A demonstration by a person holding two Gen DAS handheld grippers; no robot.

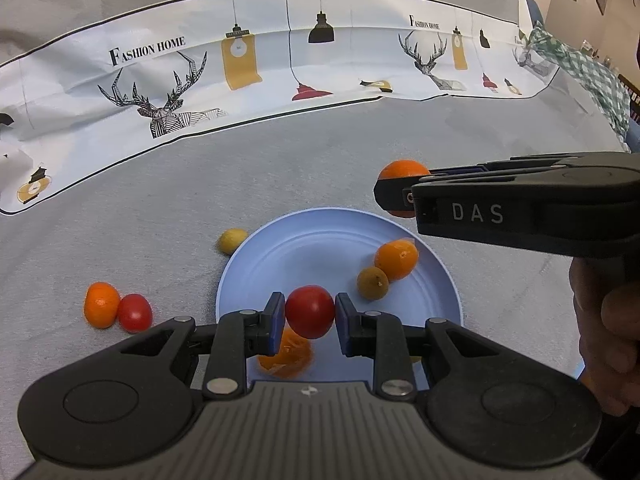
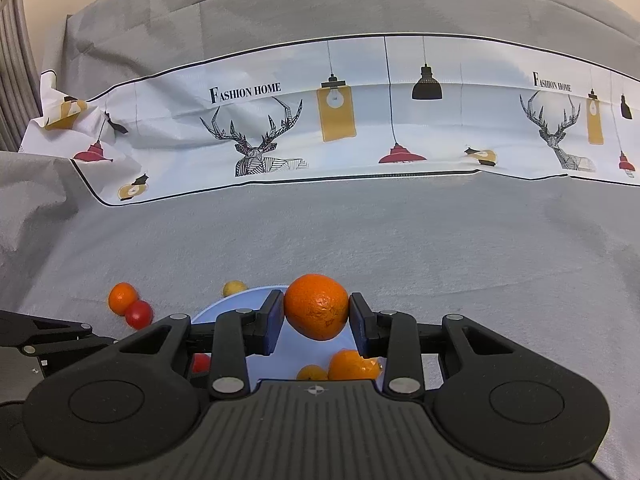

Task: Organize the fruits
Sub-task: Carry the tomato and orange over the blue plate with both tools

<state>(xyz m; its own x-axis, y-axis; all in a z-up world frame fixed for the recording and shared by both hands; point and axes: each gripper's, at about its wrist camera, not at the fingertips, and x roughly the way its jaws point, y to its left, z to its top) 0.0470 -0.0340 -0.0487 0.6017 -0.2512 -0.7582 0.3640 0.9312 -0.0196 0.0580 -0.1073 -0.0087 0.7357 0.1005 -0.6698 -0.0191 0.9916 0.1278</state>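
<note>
Loading plate (image 1: 320,236): 3 fruits on it; left tool (image 1: 310,312) clamped on tomato (image 1: 310,312), right tool (image 2: 316,307) clamped on orange (image 2: 316,307). 3 left on surface (image 1: 280,168).

Even soft indoor light, faint shadows, strong fisheye bending at edges, slight blur on near fruit

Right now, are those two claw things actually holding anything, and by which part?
Yes. The left gripper pinches a red tomato across its sides, above the blue plate. The right gripper clamps an orange across its middle.
</note>
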